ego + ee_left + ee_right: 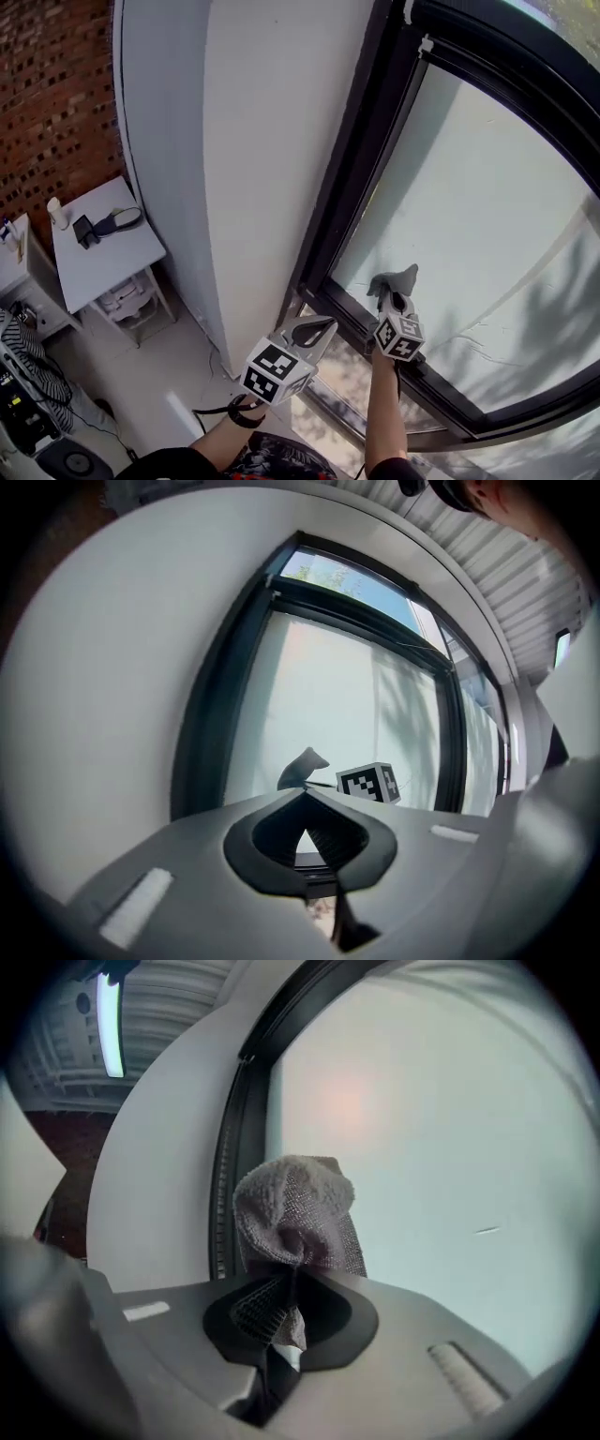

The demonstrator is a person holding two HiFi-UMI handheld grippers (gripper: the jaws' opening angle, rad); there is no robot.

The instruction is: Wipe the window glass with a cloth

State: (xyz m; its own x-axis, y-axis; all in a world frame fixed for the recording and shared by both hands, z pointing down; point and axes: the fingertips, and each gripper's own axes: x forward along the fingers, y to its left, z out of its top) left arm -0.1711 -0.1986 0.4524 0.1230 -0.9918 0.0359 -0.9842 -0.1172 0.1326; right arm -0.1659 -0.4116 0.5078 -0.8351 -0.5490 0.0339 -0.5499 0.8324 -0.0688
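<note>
left claw (305, 797) closed, right claw (286, 1277) — gripping cloth (295, 1206)

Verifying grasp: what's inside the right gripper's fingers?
A grey cloth, pinched between the shut fingers of the right gripper; most bunches out ahead, before the window glass. The clamped fold itself is covered by the fingers.

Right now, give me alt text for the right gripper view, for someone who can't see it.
The right gripper is shut on a bunched grey cloth, held up before pale window glass. A dark window frame runs up the left, beside a white wall.
</note>
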